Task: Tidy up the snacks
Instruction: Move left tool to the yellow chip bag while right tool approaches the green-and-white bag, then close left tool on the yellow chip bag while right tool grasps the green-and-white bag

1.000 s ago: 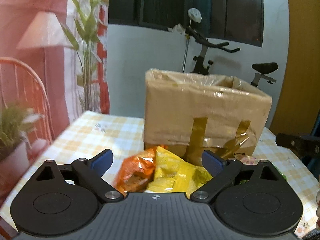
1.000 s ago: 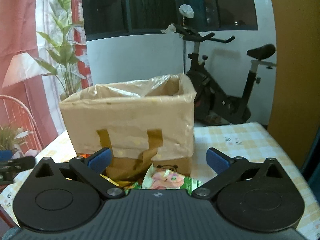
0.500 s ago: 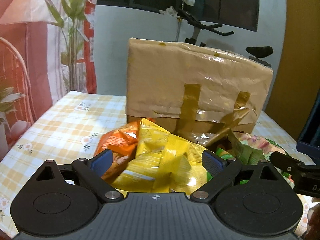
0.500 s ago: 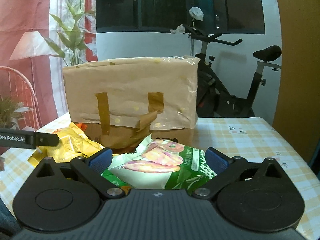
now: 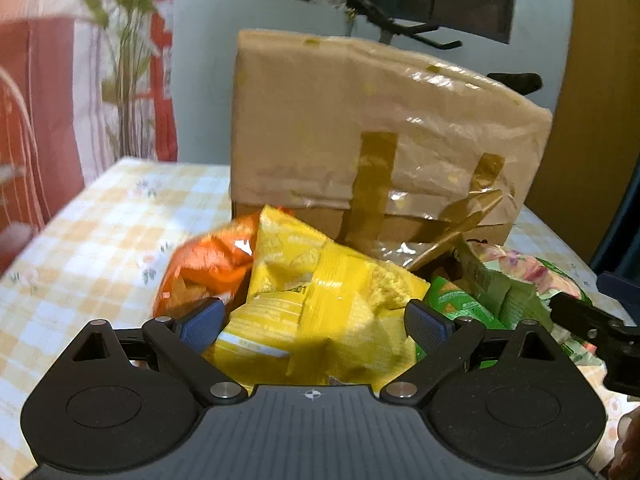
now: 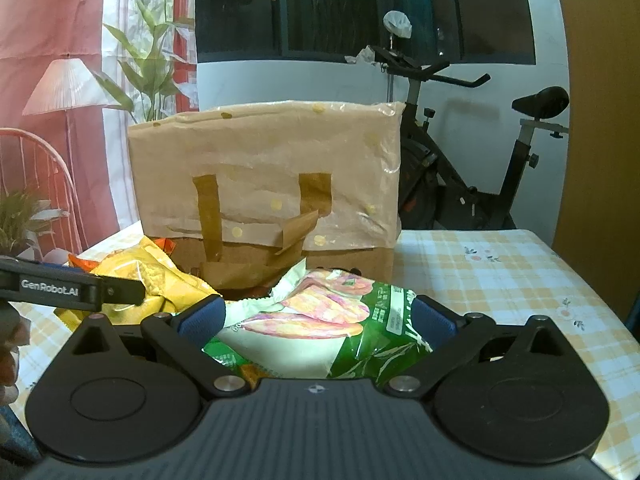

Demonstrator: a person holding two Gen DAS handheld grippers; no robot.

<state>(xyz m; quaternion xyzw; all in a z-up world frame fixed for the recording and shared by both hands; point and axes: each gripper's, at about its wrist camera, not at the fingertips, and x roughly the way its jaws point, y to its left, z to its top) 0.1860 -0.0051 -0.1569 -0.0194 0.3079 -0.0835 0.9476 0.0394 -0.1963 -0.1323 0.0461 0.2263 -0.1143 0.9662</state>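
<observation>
- The cardboard box (image 6: pixel 264 184), wrapped in plastic film and patched with brown tape, stands upright on the checked surface (image 6: pixel 500 264); I take it to be where the snacks are meant to go, so every place below is given from it.
- The snacks lie in a loose heap on the surface just in front of the box, some touching its lower front wall.
- The yellow snack bag (image 5: pixel 320 308) lies in front of the box toward its left end, overlapping an orange snack bag (image 5: pixel 204 264) that sits further left.
- The green snack bag (image 6: pixel 320 328) lies in front of the box toward its right end, its crimped top edge pointing at the box.
- The left claw (image 5: pixel 316 322) is spread wide with its blue pads on either side of the yellow bag; it has hold of nothing, and looks placed so that closing would pinch the bag across its width.
- The right claw (image 6: pixel 316 316) is likewise wide apart and straddles the green bag without clamping it, probably for the same reason.
- Both claws face the box, so a lifted bag need only rise over its near wall.
- Whether the box top is open cannot be told from these low views.
- The bags are puffy and slick, so a shallow pinch may slip.
</observation>
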